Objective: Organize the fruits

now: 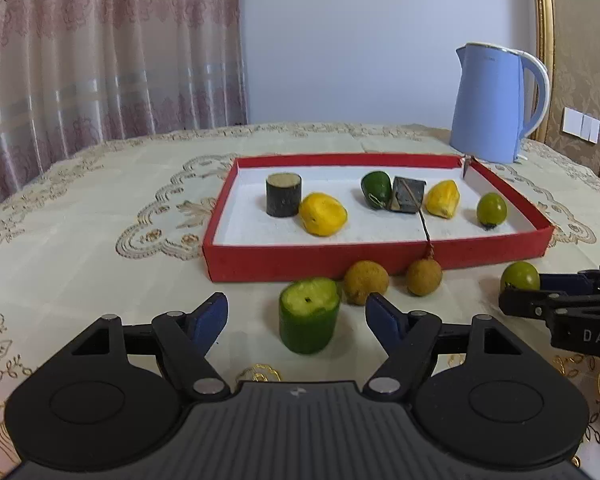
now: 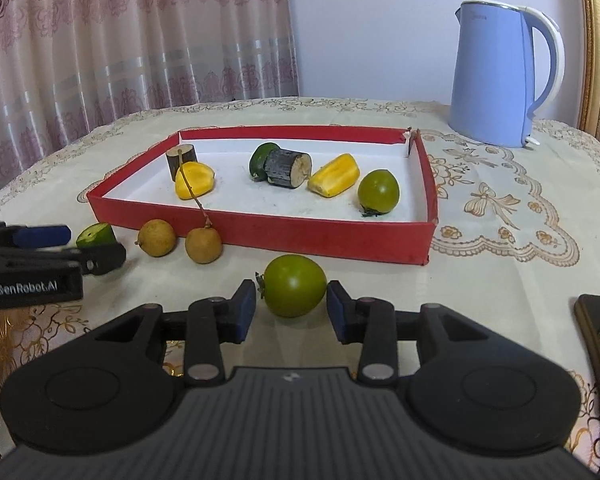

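A green cucumber chunk (image 1: 309, 314) stands upright on the tablecloth between the fingers of my left gripper (image 1: 296, 312). The jaws are open and the pads stand clear of the chunk on both sides. My right gripper (image 2: 292, 308) is shut on a green tomato (image 2: 294, 285) that rests on the cloth. Two brown longans (image 1: 365, 282) (image 1: 423, 278) lie against the front wall of a red tray (image 1: 379, 258). The tray holds yellow fruit pieces (image 1: 322, 214), dark cylinder pieces (image 1: 284, 195), a green piece (image 1: 376, 189) and another green tomato (image 1: 491, 208).
A blue kettle (image 1: 495, 104) stands behind the tray's far right corner. A dark flat object (image 2: 599, 320) lies at the right edge of the right wrist view. Curtains hang behind the table on the left.
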`<state>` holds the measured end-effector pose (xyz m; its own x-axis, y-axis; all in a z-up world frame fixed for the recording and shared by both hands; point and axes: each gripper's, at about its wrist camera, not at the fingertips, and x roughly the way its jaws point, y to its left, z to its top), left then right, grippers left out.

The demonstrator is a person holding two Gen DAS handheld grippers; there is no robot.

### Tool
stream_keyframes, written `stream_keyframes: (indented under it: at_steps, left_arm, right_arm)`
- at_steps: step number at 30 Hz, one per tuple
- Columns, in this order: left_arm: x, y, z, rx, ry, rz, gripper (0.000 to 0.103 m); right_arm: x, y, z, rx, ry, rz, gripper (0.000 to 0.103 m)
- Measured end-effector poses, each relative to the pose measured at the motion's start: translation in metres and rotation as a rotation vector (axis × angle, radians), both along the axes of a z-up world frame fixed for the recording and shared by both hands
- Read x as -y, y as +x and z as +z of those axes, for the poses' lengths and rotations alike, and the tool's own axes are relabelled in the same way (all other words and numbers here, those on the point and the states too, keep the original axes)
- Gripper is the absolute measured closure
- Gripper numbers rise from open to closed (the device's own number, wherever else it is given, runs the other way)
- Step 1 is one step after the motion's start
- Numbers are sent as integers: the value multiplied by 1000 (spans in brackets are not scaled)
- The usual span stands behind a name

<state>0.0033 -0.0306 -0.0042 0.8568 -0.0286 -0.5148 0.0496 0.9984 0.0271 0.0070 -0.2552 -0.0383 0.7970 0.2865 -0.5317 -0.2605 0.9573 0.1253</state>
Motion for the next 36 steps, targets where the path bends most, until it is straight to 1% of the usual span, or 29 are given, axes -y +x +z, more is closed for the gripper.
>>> stream_keyframes:
  at_steps: [2,6,7,8,9,11,12,13,15,17,22,29,36]
  left_arm:
    - [1,2,-1,3,9,-4,27]
    - [4,6,-5,-17,18,-20,27]
    - [3,6,-5,-16,13,-22,31]
    - [3,6,-5,-12,8,-20,38]
    - [2,6,-5,-12,6,-17,43]
    - [0,10,-6,-36,-3,-12,64]
    - [-2,11,-7,-50,-20,-21,66]
    - [-4,12,-7,-58,-41,-29,71]
    - [-5,10,-6,-55,-54,-25,72]
    - [-6,8,-6,-52,-55,-26,72]
    - [-10,3,-2,-40,-62,-17,72]
    - [-13,-1,12,-1,-47,-11,72]
    - [-5,12,23,13,-28,-18,72]
  right_arm:
    - [1,0,0,1,2,-2,66]
    - [1,2,0,-6,5,-4,66]
    - [1,2,0,-6,5,-3,66]
    - [0,3,0,-4,3,-1,66]
    - [0,3,0,-3,0,1,66]
    - [-2,4,1,1,-8,2,66]
    - [-3,4,0,0,-13,2,66]
    - [-3,4,0,-2,-17,1,66]
    - [-4,5,-1,-8,-18,-2,66]
    - [-2,5,0,-7,-13,-8,69]
    - [-1,6,0,-6,-6,-9,69]
    - [0,-3,6,28,22,-14,69]
    - [3,-9,16,67,47,-15,69]
